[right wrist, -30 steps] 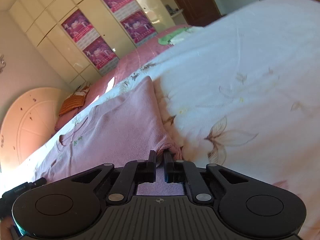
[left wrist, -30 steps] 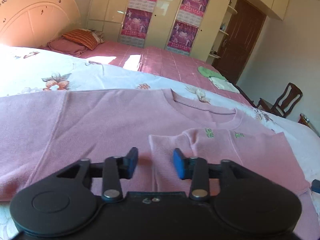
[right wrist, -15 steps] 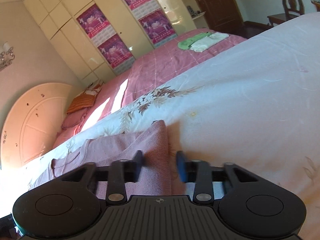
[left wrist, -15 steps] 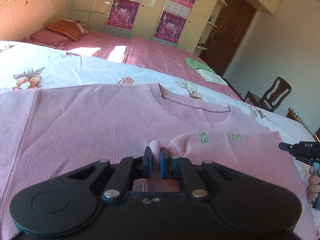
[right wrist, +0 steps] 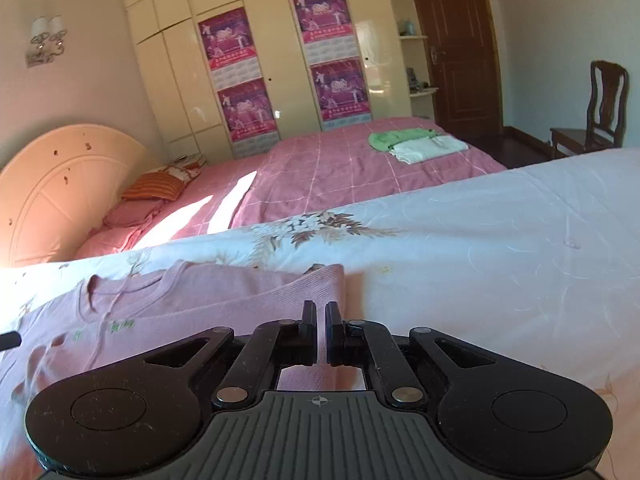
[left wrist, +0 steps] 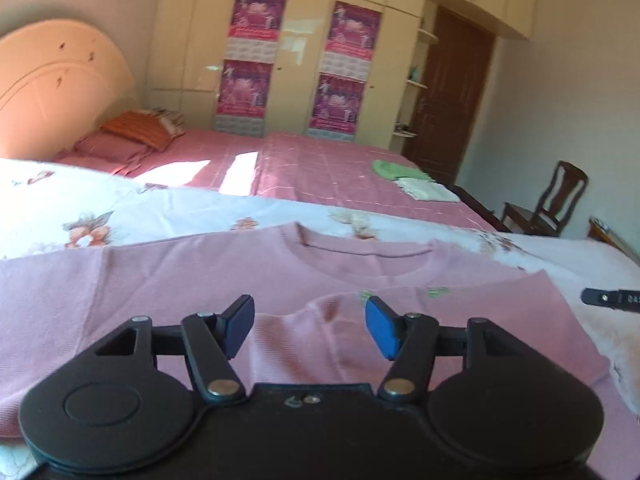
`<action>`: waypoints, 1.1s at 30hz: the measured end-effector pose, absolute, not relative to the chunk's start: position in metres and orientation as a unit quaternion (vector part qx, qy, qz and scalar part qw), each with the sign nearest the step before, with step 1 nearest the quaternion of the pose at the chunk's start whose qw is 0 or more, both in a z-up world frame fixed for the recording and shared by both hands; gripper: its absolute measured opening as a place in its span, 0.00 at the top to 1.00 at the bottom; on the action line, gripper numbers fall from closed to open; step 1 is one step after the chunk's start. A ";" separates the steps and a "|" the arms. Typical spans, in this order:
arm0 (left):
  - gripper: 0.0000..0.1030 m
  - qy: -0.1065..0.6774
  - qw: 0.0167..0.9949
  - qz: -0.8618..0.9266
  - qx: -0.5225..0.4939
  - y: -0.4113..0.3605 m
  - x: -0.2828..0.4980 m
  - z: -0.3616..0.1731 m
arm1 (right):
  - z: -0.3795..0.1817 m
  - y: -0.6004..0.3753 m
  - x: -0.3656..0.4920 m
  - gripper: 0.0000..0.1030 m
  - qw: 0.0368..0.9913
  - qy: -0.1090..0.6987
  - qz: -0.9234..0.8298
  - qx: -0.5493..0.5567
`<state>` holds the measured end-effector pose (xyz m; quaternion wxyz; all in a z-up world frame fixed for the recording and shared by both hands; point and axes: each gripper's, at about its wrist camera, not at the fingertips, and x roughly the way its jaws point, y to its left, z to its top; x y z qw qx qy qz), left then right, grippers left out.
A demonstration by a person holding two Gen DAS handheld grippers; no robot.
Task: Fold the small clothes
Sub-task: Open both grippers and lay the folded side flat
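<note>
Pink ribbed knit fills the lower half of both views: a small sweater point(left wrist: 192, 280) lies flat on the white floral bedspread point(left wrist: 80, 216), its round neckline toward the upper middle of the left wrist frame and one sleeve folded in over the chest, where small green lettering point(left wrist: 436, 291) shows. At the bottom centre of that frame the left gripper point(left wrist: 310, 325) has just been opening – its blue pads point(left wrist: 380, 326) stand well spread, with the folded sleeve lying on the sweater in the gap between them but pressed by neither pad. At the right edge the black tip of the other tool pokes in over the bedspread. In the right wrist view the right gripper point(right wrist: 321, 330) sits at the bottom centre with its fingers pressed almost together, only a thin slit between them; they hover over the sweater's right edge, and whether any cloth is pinched in that slit I cannot tell. Beyond, in the upper part of both frames, a second bed with a pink checked cover point(right wrist: 340, 164) carries folded green and white clothes point(right wrist: 416, 142) – behind it stand cream wardrobes point(right wrist: 280, 60) with purple posters, a brown door and, at the right, a dark wooden chair point(right wrist: 600, 108).
</note>
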<state>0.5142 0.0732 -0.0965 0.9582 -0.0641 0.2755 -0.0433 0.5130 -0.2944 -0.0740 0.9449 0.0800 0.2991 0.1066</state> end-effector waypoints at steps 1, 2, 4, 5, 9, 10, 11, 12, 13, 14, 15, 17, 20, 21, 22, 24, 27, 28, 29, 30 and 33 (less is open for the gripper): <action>0.41 0.282 0.956 -0.057 -0.055 0.061 0.515 -0.099 | -0.078 -0.288 0.509 0.97 0.942 0.308 0.110 0.074; 0.41 0.297 0.951 -0.065 -0.050 0.051 0.519 -0.108 | -0.082 -0.283 0.506 0.97 0.940 0.316 0.109 0.064; 0.41 0.337 0.938 -0.062 -0.046 0.043 0.528 -0.130 | -0.100 -0.272 0.507 0.97 0.935 0.342 0.094 0.029; 0.40 0.337 0.939 -0.062 -0.034 0.042 0.528 -0.139 | -0.107 -0.271 0.505 0.97 0.933 0.347 0.090 0.027; 0.41 0.314 0.947 -0.057 -0.036 0.043 0.506 -0.119 | -0.094 -0.282 0.491 0.97 0.940 0.328 0.078 0.042; 0.40 0.310 0.948 -0.057 -0.043 0.044 0.500 -0.116 | -0.090 -0.283 0.484 0.97 0.943 0.319 0.080 0.041; 0.40 0.311 0.948 -0.056 -0.046 0.044 0.496 -0.116 | -0.088 -0.282 0.479 0.97 0.943 0.319 0.083 0.037; 0.40 0.316 0.946 -0.054 -0.044 0.044 0.494 -0.119 | -0.091 -0.280 0.474 0.97 0.942 0.323 0.088 0.031; 0.40 0.332 0.941 -0.051 -0.042 0.042 0.495 -0.126 | -0.095 -0.278 0.471 0.97 0.939 0.330 0.091 0.022; 0.40 0.345 0.937 -0.046 -0.035 0.040 0.496 -0.135 | -0.106 -0.274 0.471 0.97 0.933 0.348 0.092 0.008; 0.39 0.332 0.942 -0.045 -0.020 0.036 0.493 -0.138 | -0.114 -0.271 0.469 0.97 0.934 0.344 0.093 -0.003; 0.40 0.339 0.940 -0.034 -0.011 0.031 0.495 -0.133 | -0.113 -0.266 0.471 0.97 0.934 0.346 0.088 -0.015; 0.38 0.318 0.947 -0.030 -0.031 0.035 0.486 -0.121 | -0.099 -0.266 0.465 0.97 0.944 0.320 0.086 0.001; 0.38 0.335 0.942 -0.027 -0.025 0.034 0.488 -0.125 | -0.100 -0.264 0.463 0.97 0.946 0.314 0.086 -0.010; 0.37 0.353 0.935 -0.025 -0.012 0.032 0.491 -0.132 | -0.107 -0.260 0.466 0.97 0.938 0.336 0.083 -0.022; 0.37 0.342 0.939 -0.026 0.009 0.028 0.487 -0.134 | -0.117 -0.259 0.468 0.97 0.933 0.348 0.088 -0.028; 0.37 0.359 0.933 -0.016 -0.002 0.029 0.483 -0.126 | -0.111 -0.257 0.469 0.96 0.930 0.357 0.084 -0.030; 0.37 0.365 0.931 -0.011 -0.003 0.029 0.482 -0.126 | -0.109 -0.258 0.469 0.96 0.932 0.353 0.085 -0.022; 0.37 0.370 0.929 -0.010 -0.003 0.030 0.481 -0.127 | -0.107 -0.258 0.469 0.96 0.933 0.349 0.089 -0.016; 0.36 0.374 0.928 -0.010 -0.003 0.030 0.482 -0.129 | -0.108 -0.257 0.469 0.96 0.930 0.354 0.091 -0.017; 0.36 0.377 0.926 -0.006 0.001 0.029 0.479 -0.129 | -0.115 -0.254 0.476 0.96 0.924 0.370 0.090 -0.021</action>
